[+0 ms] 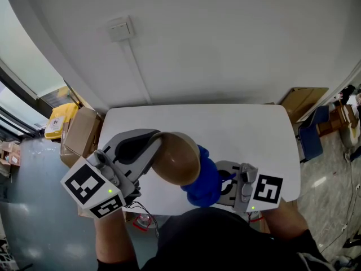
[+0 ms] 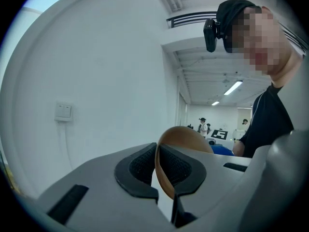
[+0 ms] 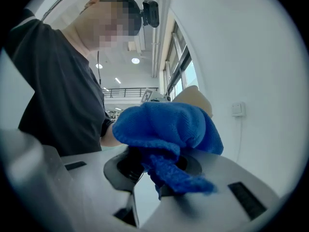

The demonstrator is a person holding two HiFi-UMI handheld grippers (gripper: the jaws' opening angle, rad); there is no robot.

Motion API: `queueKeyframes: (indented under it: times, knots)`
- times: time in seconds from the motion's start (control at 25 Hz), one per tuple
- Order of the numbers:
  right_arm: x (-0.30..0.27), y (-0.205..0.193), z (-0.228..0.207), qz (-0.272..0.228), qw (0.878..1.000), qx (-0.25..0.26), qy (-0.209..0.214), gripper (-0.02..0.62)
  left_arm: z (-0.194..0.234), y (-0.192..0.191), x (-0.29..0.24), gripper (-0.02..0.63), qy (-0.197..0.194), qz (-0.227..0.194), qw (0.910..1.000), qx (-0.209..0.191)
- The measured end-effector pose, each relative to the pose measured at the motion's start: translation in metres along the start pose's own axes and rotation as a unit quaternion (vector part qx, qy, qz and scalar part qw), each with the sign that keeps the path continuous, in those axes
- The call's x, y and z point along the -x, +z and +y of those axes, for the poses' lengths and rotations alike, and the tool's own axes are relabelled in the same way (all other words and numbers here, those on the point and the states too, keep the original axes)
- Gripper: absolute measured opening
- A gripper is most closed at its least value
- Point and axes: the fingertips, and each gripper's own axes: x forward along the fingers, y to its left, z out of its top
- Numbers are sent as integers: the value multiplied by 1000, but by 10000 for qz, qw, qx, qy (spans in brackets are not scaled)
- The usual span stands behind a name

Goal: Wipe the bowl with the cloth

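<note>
I hold a brown bowl (image 1: 177, 164) tipped on its side above the white table (image 1: 237, 130), my left gripper (image 1: 153, 145) shut on its rim. The left gripper view shows that thin rim (image 2: 161, 170) pinched between the two dark pads. My right gripper (image 1: 221, 186) is shut on a bunched blue cloth (image 1: 204, 180), which presses against the bowl's right side. Seen from the right gripper, the cloth (image 3: 166, 129) bulges over the jaws and covers most of the bowl (image 3: 195, 97) behind it.
Cardboard boxes (image 1: 82, 131) and a yellow item (image 1: 59, 119) stand left of the table. More boxes (image 1: 304, 101) sit on the floor at the right. A wall switch (image 1: 120, 28) with a cable is on the white wall behind the table.
</note>
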Motion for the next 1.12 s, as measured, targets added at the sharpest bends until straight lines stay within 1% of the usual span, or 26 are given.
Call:
queueKeyframes:
  times: [0.08, 0.16, 0.24, 0.36, 0.44, 0.56, 0.64, 0.8, 0.88, 1.0, 1.12]
  knots:
    - [-1, -2, 0, -22, 10000, -27, 18, 66, -2, 5, -4, 25, -15, -130, 9999, 78]
    - [-4, -4, 1, -22, 10000, -27, 62, 67, -5, 11, -7, 25, -110, -292, 9993, 223]
    - [-14, -6, 1, -8, 9999, -22, 117, 66, -8, 15, -9, 20, -319, -461, 9975, 423]
    - [-28, -19, 2, 282, 9993, -105, 205, 67, -14, 18, -13, 20, -629, -579, 9944, 615]
    - [-27, -20, -2, 171, 9997, -159, 105, 67, -26, 18, -21, 19, -797, -573, 9930, 656]
    - [-17, -24, -15, 19, 9992, -333, -217, 67, -43, 17, -30, 20, -1017, -473, 9916, 638]
    - [-10, -28, -24, -13, 9983, -432, -397, 67, -45, 14, -30, 20, -1091, -394, 9914, 610]
    - [8, -33, -33, 71, 9967, -452, -677, 67, -44, 5, -23, 20, -1178, -225, 9912, 555]
    - [19, -32, -38, 44, 9953, -480, -844, 67, -44, -1, -19, 20, -1231, -81, 9913, 467]
    - [38, -22, -51, -150, 9919, -535, -1146, 67, -45, -14, -16, 20, -1263, 266, 9914, 199]
    - [54, -10, -60, -203, 9893, -356, -1400, 67, -45, -20, -15, 20, -1232, 410, 9915, 75]
